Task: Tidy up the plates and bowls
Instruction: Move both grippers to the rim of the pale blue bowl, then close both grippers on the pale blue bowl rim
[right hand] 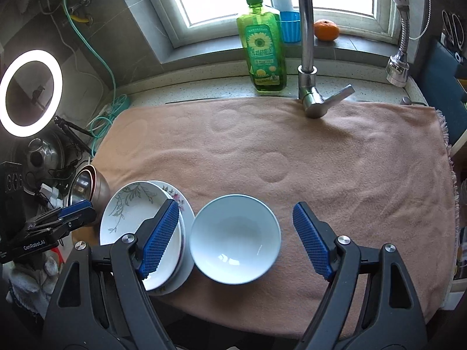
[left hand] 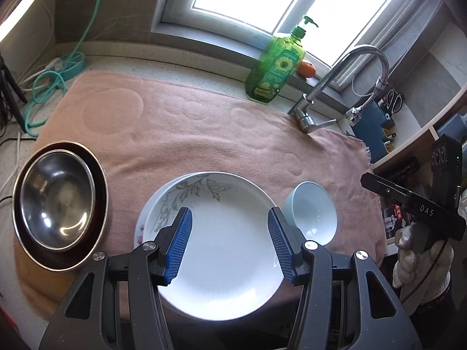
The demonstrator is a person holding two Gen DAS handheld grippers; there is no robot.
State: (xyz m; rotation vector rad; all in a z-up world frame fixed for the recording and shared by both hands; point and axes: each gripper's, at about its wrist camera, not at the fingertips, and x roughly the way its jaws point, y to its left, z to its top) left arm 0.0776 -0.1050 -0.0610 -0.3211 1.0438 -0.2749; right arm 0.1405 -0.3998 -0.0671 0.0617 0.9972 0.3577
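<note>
A white plate with a leaf pattern (left hand: 221, 242) lies stacked on another plate on the pink towel (left hand: 181, 134). My left gripper (left hand: 230, 218) is open above it, empty. A pale blue bowl (left hand: 313, 213) stands to the plate's right. A steel bowl (left hand: 57, 201) sits inside a brown bowl at the left. In the right wrist view my right gripper (right hand: 235, 213) is open above the blue bowl (right hand: 235, 239), empty; the plate stack (right hand: 131, 215) lies to its left and the nested bowls (right hand: 87, 185) are beyond it.
A green soap bottle (right hand: 262, 46), a tap (right hand: 309, 58), a blue cup (right hand: 290, 26) and an orange (right hand: 326, 30) stand at the back by the window. A ring light (right hand: 30, 93) and cables are at the left. The towel (right hand: 335, 175) is bare to the right.
</note>
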